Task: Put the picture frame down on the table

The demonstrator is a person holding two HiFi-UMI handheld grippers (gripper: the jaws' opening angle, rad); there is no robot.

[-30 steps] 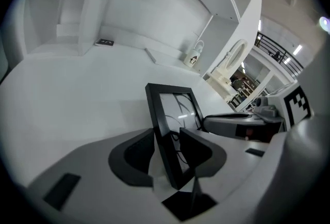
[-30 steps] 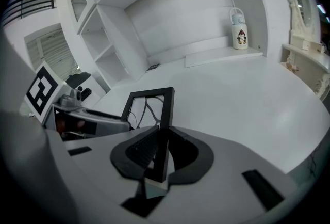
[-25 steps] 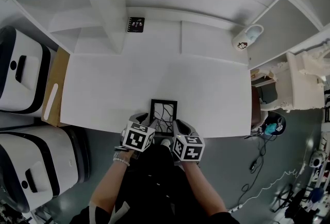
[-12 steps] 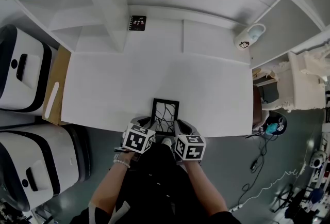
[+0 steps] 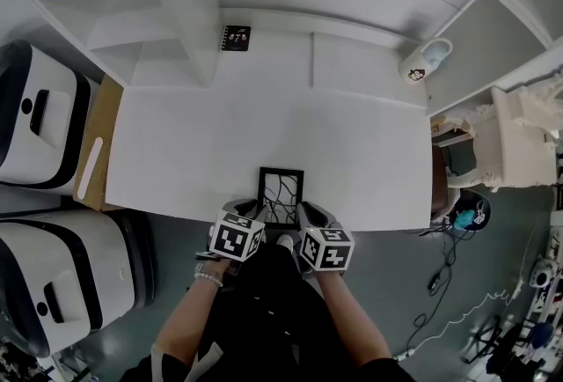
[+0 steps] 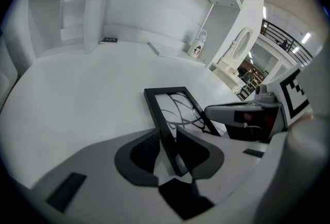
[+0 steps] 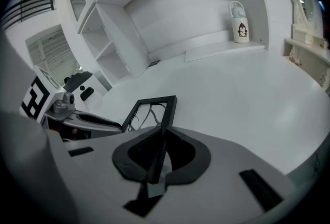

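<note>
A small black picture frame [image 5: 281,192] with a pattern of dark curved lines lies at the near edge of the white table [image 5: 193,143], its far end on or just above the top. My left gripper [image 5: 256,215] is shut on the frame's left bar [image 6: 164,125]. My right gripper [image 5: 302,215] is shut on its right bar [image 7: 161,138]. In the left gripper view the frame [image 6: 175,109] slants away over the table, with the right gripper [image 6: 242,117] beside it. In the right gripper view the left gripper [image 7: 77,114] shows at the left.
A white mug with a cartoon figure [image 5: 420,63] stands at the back right. A small black card [image 5: 234,38] lies at the back by the white shelf unit [image 5: 158,11]. Two white and black machines [image 5: 40,116] stand left of the table. Cables lie on the floor at the right.
Both grippers and the frame have barely shifted, a touch to the right; both stay shut on the frame.
</note>
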